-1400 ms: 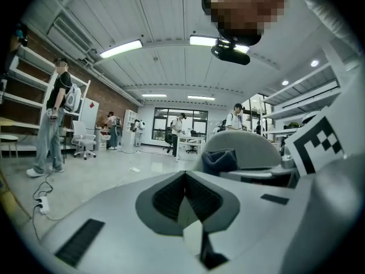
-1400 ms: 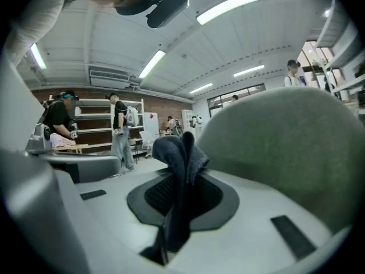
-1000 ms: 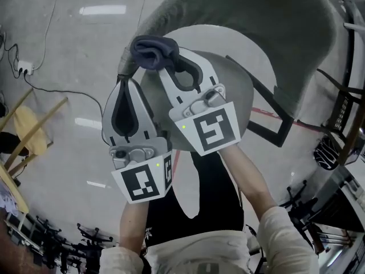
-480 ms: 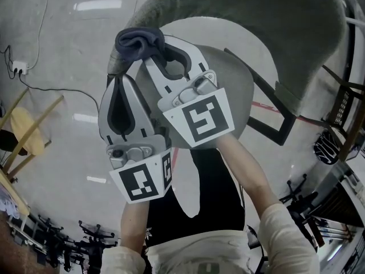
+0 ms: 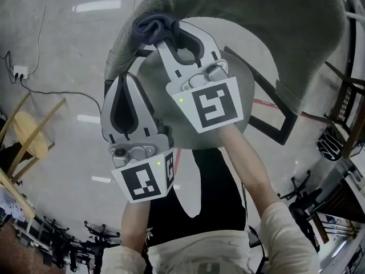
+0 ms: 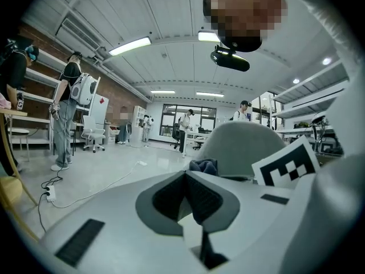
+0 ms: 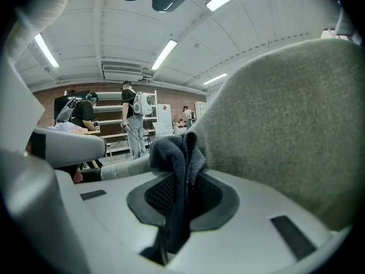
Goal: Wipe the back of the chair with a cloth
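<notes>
Head view: the right claw [image 5: 162,32] is clamped on a dark, bunched cloth [image 5: 149,27], and the cloth lies against the upper rim of the grey chair back [image 5: 256,21]. The left claw [image 5: 117,80] is just beside it and lower, jaws together and holding nothing, with its tips near the left end of the chair back. Both are held over a pale floor [image 5: 57,44]

Left gripper view: the left claw [image 6: 185,178] has its two dark pads met, with nothing between them. Just past its tips a bit of the cloth [image 6: 204,165] shows, with the rounded chair back [image 6: 239,144] behind it. The marker cube [image 6: 285,164] of the other gripper stands at the right

Right gripper view: the right claw [image 7: 182,181] grips the cloth [image 7: 171,153] between its pads. The fabric hangs down through the gap, and its bunched top touches the chair back [image 7: 285,113], which fills the right side of the view
</notes>
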### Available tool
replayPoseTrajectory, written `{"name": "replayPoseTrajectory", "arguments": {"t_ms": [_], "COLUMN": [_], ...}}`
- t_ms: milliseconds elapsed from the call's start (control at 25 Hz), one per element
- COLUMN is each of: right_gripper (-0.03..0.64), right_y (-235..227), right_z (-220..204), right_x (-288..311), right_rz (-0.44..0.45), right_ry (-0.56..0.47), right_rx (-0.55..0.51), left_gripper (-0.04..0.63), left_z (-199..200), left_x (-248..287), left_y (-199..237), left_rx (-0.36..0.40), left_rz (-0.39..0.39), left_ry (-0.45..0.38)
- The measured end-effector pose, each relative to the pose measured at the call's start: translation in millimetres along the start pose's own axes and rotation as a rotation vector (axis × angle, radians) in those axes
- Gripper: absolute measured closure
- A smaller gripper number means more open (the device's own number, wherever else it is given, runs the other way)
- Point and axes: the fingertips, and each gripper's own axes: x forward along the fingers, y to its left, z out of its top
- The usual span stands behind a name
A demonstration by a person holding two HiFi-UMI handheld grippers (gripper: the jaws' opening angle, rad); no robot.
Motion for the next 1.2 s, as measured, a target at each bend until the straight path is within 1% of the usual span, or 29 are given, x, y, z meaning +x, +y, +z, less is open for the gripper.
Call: {"name": "replayPoseTrajectory", "arguments": {"t_ms": [280,560,880,1040,1200], "right_gripper": [0.558,0.558,0.558,0.558,0.558], "right_y": [-39.7,-97.8,-156.5,-181.1,-197.1], "right_z": [-3.2,-14.6,-20.7,-25.5,-33.5], "right_x": [-5.6,-30.2,-83.3,-121.2,-154.5], "right_rz": [-0.118,-0.317,-0.553,-0.675,-0.758], "right_ry": [0.007,0.015,0.004,-0.012,-0.017], "right_rx": [0.022,0.080,0.158,0.209,0.231], "left_gripper": [0.580,0.580,0.580,0.580,0.580], "left_z": [-2.1,-1.7,0.3,-1.2,-5.8], "left_x": [7.4,14.7,18.6,18.5,19.9], "left_y": [-9.0,-24.2,-47.3,-65.8,-93.9], "left_rx": [0.013,0.026,0.047,0.064,0.082], "left_rz": [-0.023,-0.068,-0.145,-0.200,-0.261], "left_ry": [0.012,0.019,0.027,0.040,0.053]}}
